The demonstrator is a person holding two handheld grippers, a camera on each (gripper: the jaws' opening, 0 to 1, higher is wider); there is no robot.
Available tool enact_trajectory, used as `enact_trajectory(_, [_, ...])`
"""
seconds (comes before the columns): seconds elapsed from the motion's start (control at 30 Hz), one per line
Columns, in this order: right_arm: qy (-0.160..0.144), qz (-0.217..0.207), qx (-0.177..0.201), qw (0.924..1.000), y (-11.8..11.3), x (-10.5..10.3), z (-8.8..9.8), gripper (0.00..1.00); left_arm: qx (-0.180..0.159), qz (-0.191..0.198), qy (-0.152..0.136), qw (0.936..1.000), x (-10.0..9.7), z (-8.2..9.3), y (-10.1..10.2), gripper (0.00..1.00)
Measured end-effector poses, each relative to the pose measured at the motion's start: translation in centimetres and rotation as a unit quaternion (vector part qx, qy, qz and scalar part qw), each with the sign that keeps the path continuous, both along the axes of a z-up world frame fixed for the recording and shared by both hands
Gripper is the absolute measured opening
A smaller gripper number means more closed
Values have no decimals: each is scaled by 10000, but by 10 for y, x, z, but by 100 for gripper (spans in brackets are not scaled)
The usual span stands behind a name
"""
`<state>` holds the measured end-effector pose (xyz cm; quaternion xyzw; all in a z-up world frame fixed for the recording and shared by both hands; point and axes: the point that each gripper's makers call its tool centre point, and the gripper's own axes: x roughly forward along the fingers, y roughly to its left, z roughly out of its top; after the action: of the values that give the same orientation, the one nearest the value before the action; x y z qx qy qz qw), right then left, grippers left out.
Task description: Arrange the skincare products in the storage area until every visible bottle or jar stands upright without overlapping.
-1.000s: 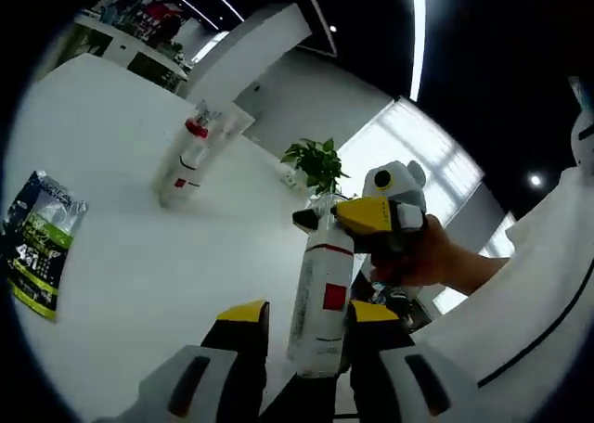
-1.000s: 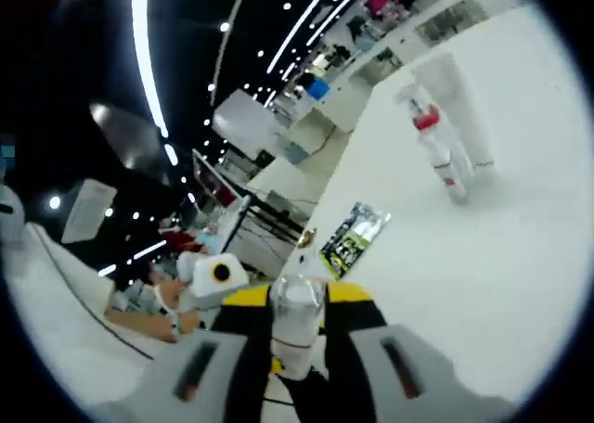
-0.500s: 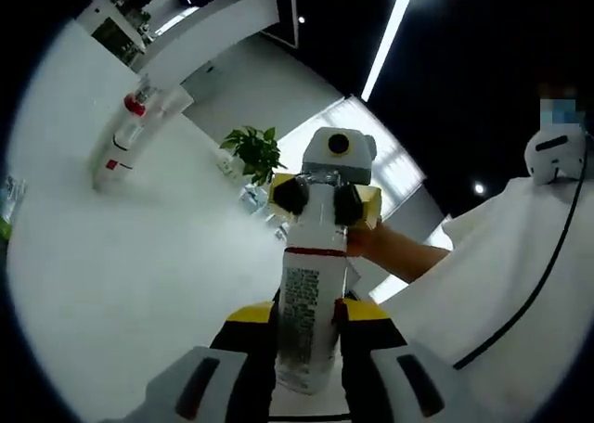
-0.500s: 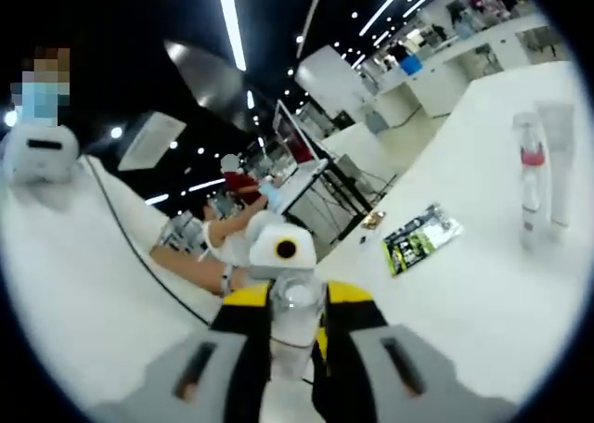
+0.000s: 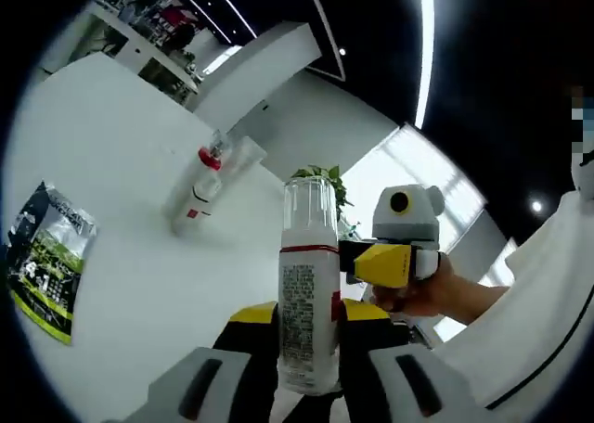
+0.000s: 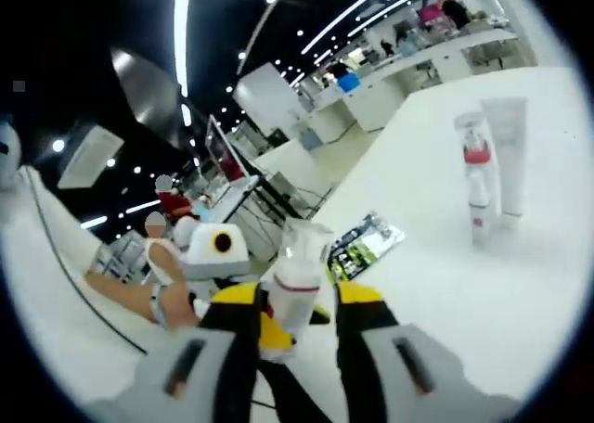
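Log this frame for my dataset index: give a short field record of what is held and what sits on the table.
held item: white bottle, clear cap, red band
left gripper: fingers shut on the white bottle's lower body
right gripper: fingers open, near the white bottle's top
standing on table: red-collared bottle beside white tube
lying flat: green sachet
table: white

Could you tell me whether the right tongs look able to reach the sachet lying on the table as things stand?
Probably yes: the right tongs stand open and hold nothing, and the sachet lies flat on bare table beyond the bottle.
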<state>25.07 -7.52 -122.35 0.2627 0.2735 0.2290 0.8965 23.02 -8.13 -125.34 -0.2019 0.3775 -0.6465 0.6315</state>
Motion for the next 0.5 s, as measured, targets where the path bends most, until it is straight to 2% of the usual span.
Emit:
enact_trajectory(0.03, [22,-90,1,10000,1,2,-2,28,112,24,-229,9997,3,-2,-1,23])
enact_trajectory(0.07, [50,-116,12,9999,2,2,-2,28,145,43,-296,9994,4,-3,-1,23])
enact_trajectory(0.1, [98,-315,15,9995,0,6,-4,28,244,71,-565,9981,7,-5,-3,23])
enact_trajectory(0.2, [103,-513,-138,9985,-3,9,-5,26,410,86,-929,9948,8,-4,-7,23])
enact_trajectory(0.23, [116,-541,-228,9982,-4,9,-6,23,334,32,-1075,9936,7,0,-8,23])
enact_trajectory(0.27, [129,-608,-284,9977,-6,10,-6,22,273,-103,-1348,9904,5,3,-10,23])
enact_trajectory(0.33, [211,-801,-71,9965,-7,12,-3,22,398,-46,-1531,9874,10,2,-11,23])
enact_trajectory(0.43, [196,-865,-50,9960,-12,11,1,21,390,-145,-1945,9800,11,5,-15,24])
enact_trajectory(0.5, [137,-881,-104,9960,-16,10,1,20,375,-143,-1876,9814,9,6,-19,24])
